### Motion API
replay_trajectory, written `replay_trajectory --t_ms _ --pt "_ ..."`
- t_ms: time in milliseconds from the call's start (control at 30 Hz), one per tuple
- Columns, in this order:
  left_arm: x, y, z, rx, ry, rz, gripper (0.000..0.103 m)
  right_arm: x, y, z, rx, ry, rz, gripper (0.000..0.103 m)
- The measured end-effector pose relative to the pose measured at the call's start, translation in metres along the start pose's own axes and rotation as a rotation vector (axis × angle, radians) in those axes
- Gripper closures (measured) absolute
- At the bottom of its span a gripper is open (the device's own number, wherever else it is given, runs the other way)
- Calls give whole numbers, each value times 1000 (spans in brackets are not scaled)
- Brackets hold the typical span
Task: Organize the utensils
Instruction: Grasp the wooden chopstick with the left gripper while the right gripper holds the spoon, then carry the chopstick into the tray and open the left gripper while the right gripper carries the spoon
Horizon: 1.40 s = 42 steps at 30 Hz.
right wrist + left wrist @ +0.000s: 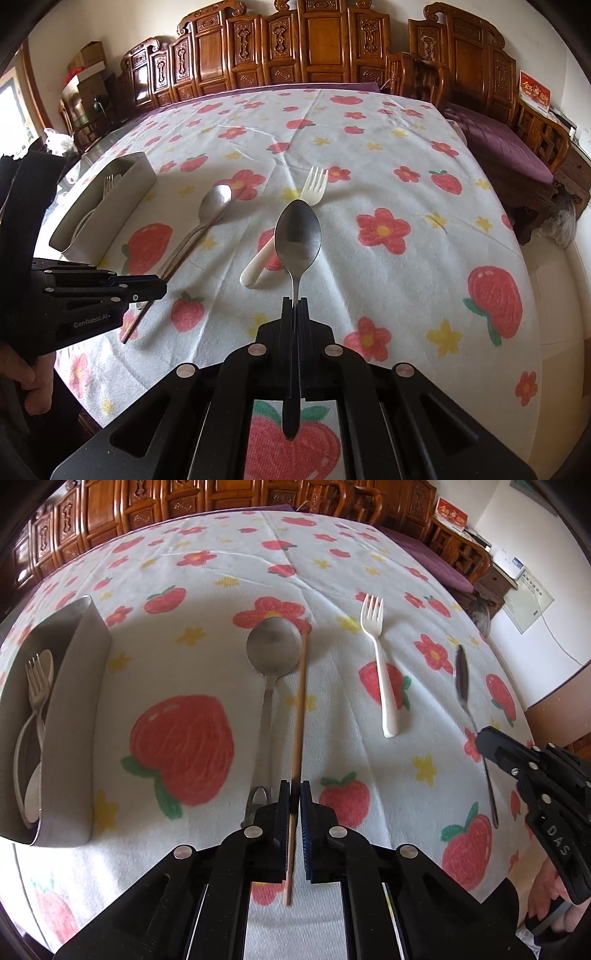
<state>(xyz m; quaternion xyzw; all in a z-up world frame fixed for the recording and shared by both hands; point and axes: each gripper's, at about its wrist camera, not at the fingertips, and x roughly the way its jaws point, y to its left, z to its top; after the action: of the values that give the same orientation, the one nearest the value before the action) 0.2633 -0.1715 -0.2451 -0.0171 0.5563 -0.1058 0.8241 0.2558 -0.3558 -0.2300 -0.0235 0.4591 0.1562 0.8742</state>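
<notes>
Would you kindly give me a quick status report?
Left tongs shut on chopstick. Right tongs shut on spoon. Tray left, nothing blocking.

Table [406, 288] covered by white cloth [207, 602] printed with red strawberries, red flowers, small yellow stars; cloth creased along fold lines toward the far side. Lying directly on it: grey metal tray [79, 716] at the left edge, with a fork and pale spoons inside. Large metal spoon [271, 661] near the middle, bowl pointing to the far side. Wooden chopstick [302, 701] just beside it on the right, roughly parallel to its handle. White plastic fork [382, 672] further right, tines to the far side, well apart from the chopstick. Wooden furniture lines the far edge of the table.
</notes>
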Motion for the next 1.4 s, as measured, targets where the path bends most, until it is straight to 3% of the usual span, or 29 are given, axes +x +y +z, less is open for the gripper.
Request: replay_trajectory --t_ms 600,1000,1400 --pt "-62 7 1 68 -139 3 99 -16 41 17 -63 -31 27 99" --pt "-104 67 7 39 -206 10 99 -16 92 46 -115 -41 54 99" --pt "-126 122 18 47 -215 34 99 -8 137 69 -168 -32 73 99"
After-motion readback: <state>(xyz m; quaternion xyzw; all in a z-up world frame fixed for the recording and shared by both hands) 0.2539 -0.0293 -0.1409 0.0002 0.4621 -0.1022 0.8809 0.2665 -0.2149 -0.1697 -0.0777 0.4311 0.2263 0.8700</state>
